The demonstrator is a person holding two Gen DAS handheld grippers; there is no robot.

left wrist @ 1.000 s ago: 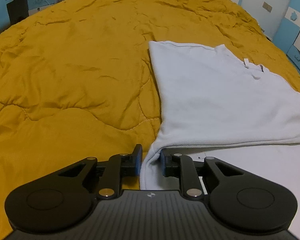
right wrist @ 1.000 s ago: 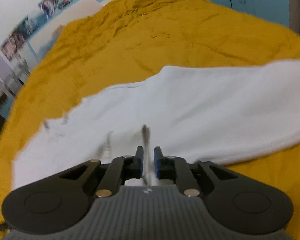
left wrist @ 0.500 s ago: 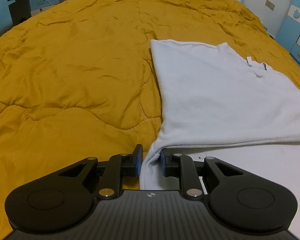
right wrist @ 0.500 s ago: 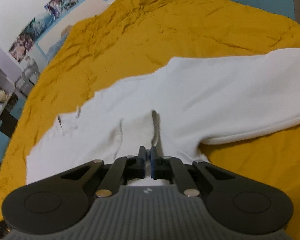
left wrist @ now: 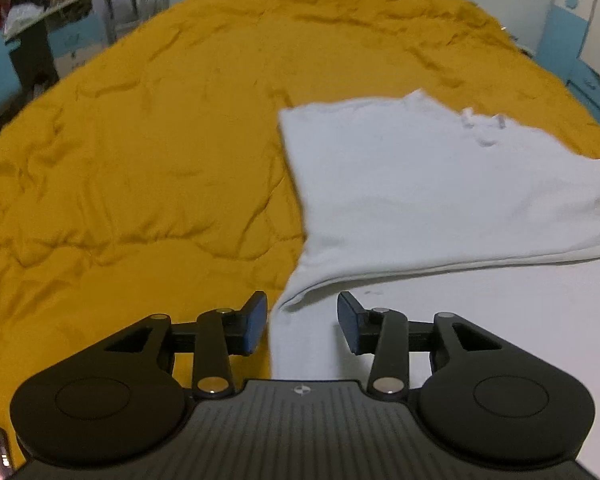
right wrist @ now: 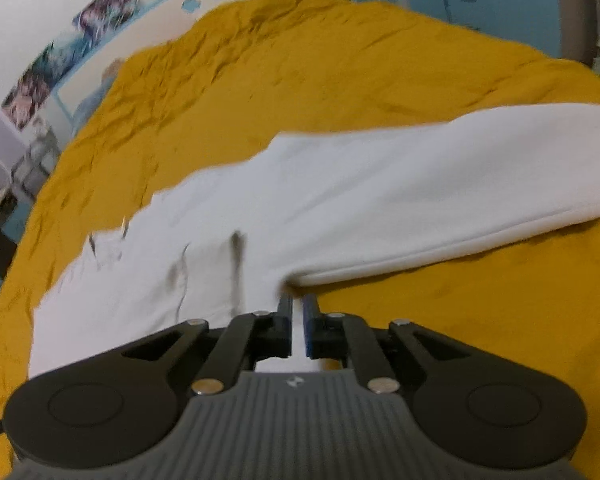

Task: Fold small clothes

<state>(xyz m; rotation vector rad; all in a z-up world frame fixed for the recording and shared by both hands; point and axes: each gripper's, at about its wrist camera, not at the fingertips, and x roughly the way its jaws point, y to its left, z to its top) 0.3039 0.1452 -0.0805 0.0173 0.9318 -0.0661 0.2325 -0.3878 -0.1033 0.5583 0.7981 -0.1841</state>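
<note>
Now that our left gripper (left wrist: 302, 322) has opened its fingers and released the white shirt (left wrist: 440, 184), one fold lies on the bed (left wrist: 140, 140); our right gripper (right wrist: 297, 328) stays clamped on its edge.

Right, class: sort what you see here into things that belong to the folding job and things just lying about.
Job:
white garment
left claw, open
right claw, shut on the cloth
yellow quilt

Lying about:
wall posters
cluttered shelf
</note>
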